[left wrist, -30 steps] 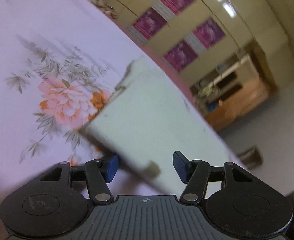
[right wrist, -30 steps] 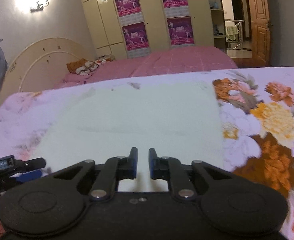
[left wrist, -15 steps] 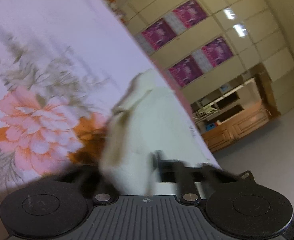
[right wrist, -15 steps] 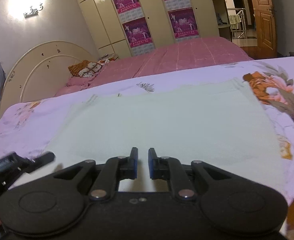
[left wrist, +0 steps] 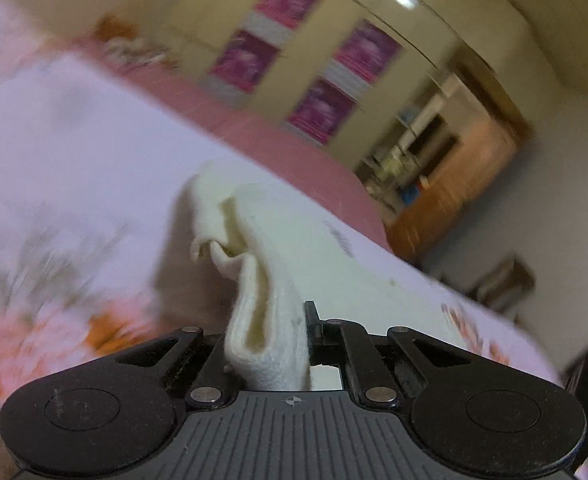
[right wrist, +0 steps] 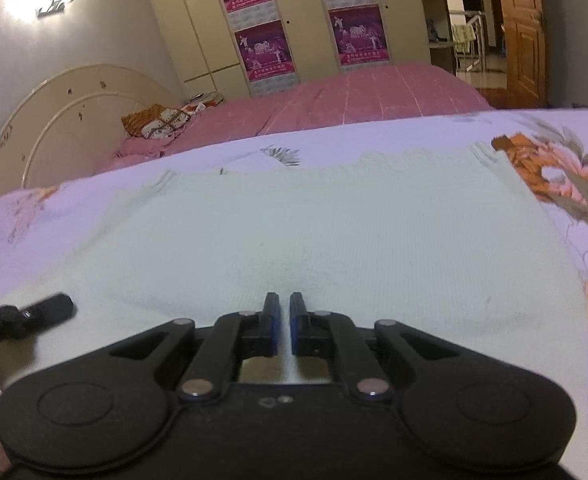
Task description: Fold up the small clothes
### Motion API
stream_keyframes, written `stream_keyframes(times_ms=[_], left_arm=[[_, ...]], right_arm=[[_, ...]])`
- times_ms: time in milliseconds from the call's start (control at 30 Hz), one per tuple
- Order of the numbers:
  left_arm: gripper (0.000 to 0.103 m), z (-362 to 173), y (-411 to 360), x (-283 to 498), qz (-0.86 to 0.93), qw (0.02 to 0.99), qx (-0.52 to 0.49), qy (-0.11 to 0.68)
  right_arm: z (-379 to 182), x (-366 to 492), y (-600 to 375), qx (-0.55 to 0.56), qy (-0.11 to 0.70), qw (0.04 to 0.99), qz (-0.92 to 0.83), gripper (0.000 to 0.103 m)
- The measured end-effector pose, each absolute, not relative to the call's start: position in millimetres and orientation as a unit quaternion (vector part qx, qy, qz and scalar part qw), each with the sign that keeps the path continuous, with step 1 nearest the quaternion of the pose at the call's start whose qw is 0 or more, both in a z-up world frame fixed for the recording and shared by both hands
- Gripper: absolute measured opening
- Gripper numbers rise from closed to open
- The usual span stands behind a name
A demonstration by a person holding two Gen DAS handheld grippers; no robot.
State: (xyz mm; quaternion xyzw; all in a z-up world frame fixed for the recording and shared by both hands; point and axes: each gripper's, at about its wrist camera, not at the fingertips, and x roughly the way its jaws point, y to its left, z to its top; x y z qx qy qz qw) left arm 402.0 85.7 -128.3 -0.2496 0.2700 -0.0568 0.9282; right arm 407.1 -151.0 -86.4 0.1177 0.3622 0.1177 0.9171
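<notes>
A pale cream knitted garment (right wrist: 333, 232) lies spread on the floral bedsheet (right wrist: 553, 184). In the left wrist view my left gripper (left wrist: 268, 340) is shut on a bunched fold of the garment (left wrist: 266, 288) and holds that edge lifted off the bed; the view is blurred. In the right wrist view my right gripper (right wrist: 282, 324) has its jaws nearly together over the garment's near edge, and a thin strip of cloth seems to sit between them. Part of the left tool (right wrist: 34, 312) shows at the left edge of that view.
A second bed with a pink cover (right wrist: 353, 96) and a round cream headboard (right wrist: 74, 120) stands behind. Wardrobe doors with purple posters (right wrist: 266, 52) line the back wall. A wooden door (right wrist: 521, 32) is at the far right.
My left gripper went from open beside the garment's corner to shut on it, and has lifted the bunched edge. My right gripper stayed nearly closed and moved forward over the garment.
</notes>
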Motion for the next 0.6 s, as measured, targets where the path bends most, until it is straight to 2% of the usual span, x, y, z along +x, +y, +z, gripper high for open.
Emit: stream_keyframes(times_ms=[67, 100, 233, 433, 500, 533, 567, 600], left_arm=[[0.007, -109.6, 65.7, 413.6, -0.082, 0.936, -0.204, 0.276], [0.007, -100.5, 54.0, 418.8, -0.094, 0.939, -0.180, 0.278], [0.007, -70.8, 10.1, 436.8, -0.145, 0.937, -0.104, 0.301], [0.008, -72.3, -87.3, 457.6, -0.209, 0.909, -0.011, 0.359], [0.028, -80.8, -114.7, 454.8, -0.228, 0.898, 0.004, 0.377], [0.046, -86.1, -124.2, 454.8, -0.246, 0.886, 0.004, 0.392], [0.053, -83.9, -128.9, 444.0, -0.260, 0.884, 0.003, 0.388], [0.055, -76.8, -128.5, 431.0, -0.273, 0.888, -0.001, 0.371]], right_arm=[[-80.2, 402.9, -161.6, 0.147, 0.353, 0.917, 0.110, 0.007], [-76.8, 397.1, -173.3, 0.173, 0.345, 0.917, 0.104, 0.012], [-69.5, 377.4, -227.5, 0.264, 0.324, 0.905, 0.077, 0.013], [-62.3, 351.1, -303.0, 0.349, 0.296, 0.888, 0.041, 0.018], [-64.5, 341.5, -321.8, 0.371, 0.294, 0.880, 0.037, 0.020], [-66.7, 339.1, -329.8, 0.378, 0.295, 0.877, 0.035, 0.021], [-68.8, 336.2, -336.1, 0.384, 0.296, 0.874, 0.033, 0.021], [-70.3, 333.6, -341.1, 0.389, 0.297, 0.872, 0.031, 0.022]])
